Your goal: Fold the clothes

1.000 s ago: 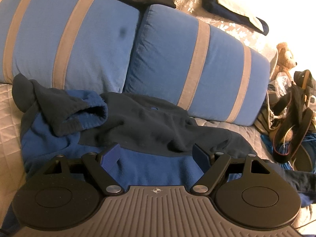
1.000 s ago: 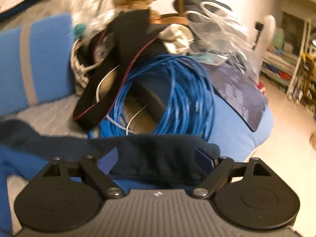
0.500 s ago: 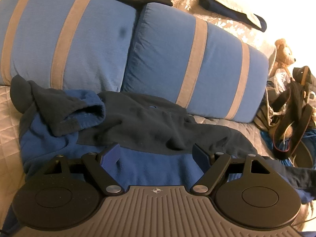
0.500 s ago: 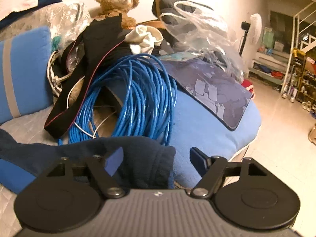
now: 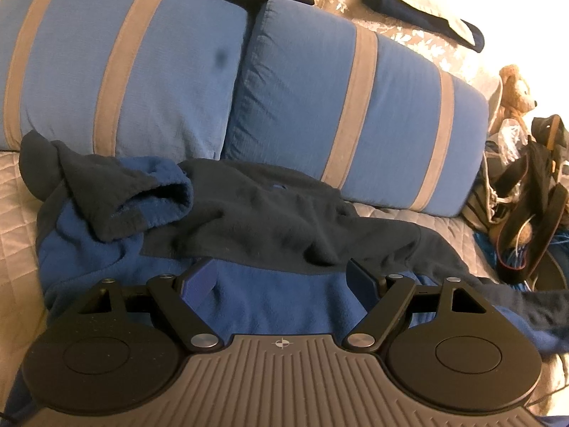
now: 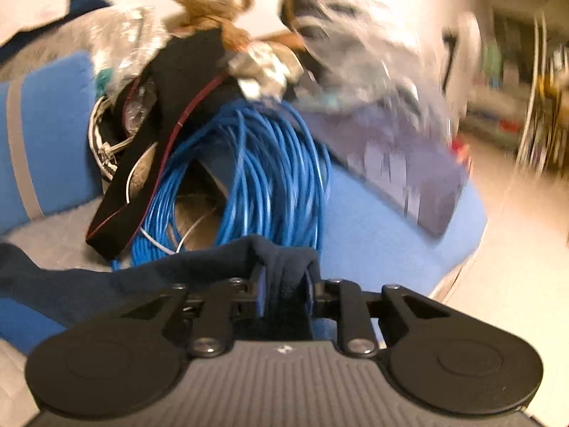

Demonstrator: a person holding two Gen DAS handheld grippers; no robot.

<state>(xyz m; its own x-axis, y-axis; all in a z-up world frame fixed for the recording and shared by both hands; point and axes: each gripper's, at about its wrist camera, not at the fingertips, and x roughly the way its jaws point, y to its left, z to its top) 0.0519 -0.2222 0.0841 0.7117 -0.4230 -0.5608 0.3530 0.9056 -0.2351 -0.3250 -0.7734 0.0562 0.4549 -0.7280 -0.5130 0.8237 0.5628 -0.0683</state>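
Note:
A blue and dark navy fleece sweater (image 5: 270,220) lies crumpled on the quilted bed cover in front of two striped pillows. One sleeve is bunched at the left (image 5: 142,199); the other stretches out to the right. My left gripper (image 5: 281,281) is open and empty, hovering over the sweater's blue lower part. My right gripper (image 6: 284,284) is shut on the dark cuff of the sweater's sleeve (image 6: 281,259), which bunches up between the jaws, with the sleeve trailing left (image 6: 71,284).
Two blue pillows with grey stripes (image 5: 338,99) stand behind the sweater. At the right a pile holds a blue cable coil (image 6: 249,163), a black strap (image 6: 170,124), a teddy bear (image 6: 213,3), plastic bags and a dark mat (image 6: 409,167). The bed edge and floor lie further right.
My right gripper has closed on the sleeve cuff, which was lying loose between its open jaws. The left gripper has stayed open over the sweater, barely moving.

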